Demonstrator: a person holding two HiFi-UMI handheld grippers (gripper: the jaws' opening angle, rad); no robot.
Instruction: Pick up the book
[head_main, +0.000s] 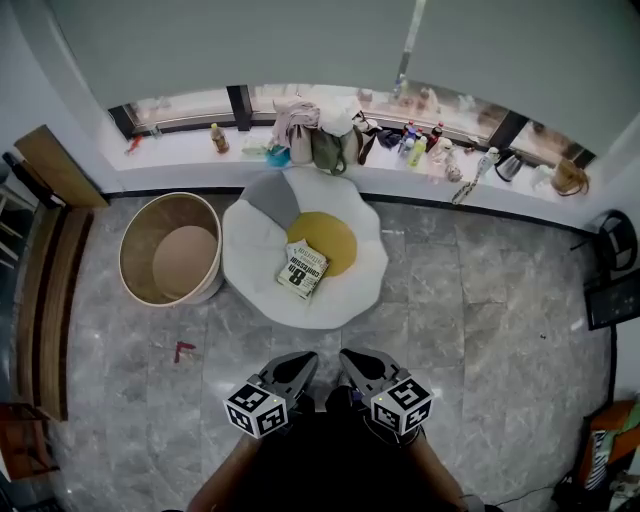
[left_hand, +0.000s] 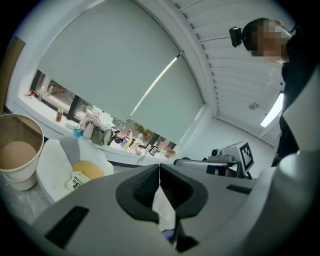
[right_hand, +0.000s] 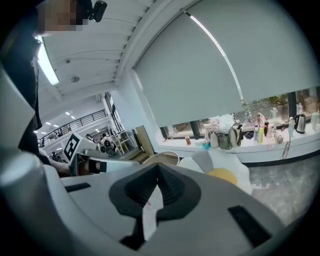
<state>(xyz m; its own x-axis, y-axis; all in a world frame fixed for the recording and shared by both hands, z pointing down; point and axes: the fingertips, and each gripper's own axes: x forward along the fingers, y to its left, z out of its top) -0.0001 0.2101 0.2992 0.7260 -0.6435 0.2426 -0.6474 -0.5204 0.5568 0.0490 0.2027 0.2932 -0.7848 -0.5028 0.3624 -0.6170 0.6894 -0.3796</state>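
Our left gripper (head_main: 303, 362) and right gripper (head_main: 352, 360) hang shut, empty, since the book (head_main: 303, 269) at 12 o'clock isn't reached yet.

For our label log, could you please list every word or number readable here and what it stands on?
"8th CONFESSION": cover of the white paperback book on the white and yellow egg-shaped cushion; its smaller print is blurred.
Labels on the bottles along the white windowsill: too small to read.

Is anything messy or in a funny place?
A book lies crooked on the egg-shaped floor cushion, partly over its yellow middle. A small red thing lies loose on the tiles by the round basket.
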